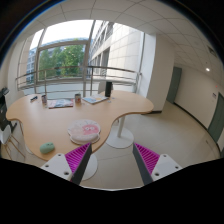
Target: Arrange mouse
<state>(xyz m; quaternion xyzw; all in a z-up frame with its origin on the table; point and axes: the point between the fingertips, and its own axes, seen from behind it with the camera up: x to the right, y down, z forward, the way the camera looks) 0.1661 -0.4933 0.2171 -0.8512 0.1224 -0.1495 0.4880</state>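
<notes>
My gripper [112,168] is open and empty, with nothing between its magenta pads [78,158]. It is held high over the floor, off the near edge of a curved wooden table [45,122]. A round pink pad-like disc [84,129] lies on the table just beyond my left finger. A small pale green object [47,148] lies near the table's front edge, left of my fingers; I cannot tell whether it is the mouse. No mouse shows clearly.
A laptop [97,98], a book or tablet [60,102] and small cups [43,99] lie at the table's far side. A white pedestal base [120,140] stands on the grey floor ahead. Large windows and a railing are behind.
</notes>
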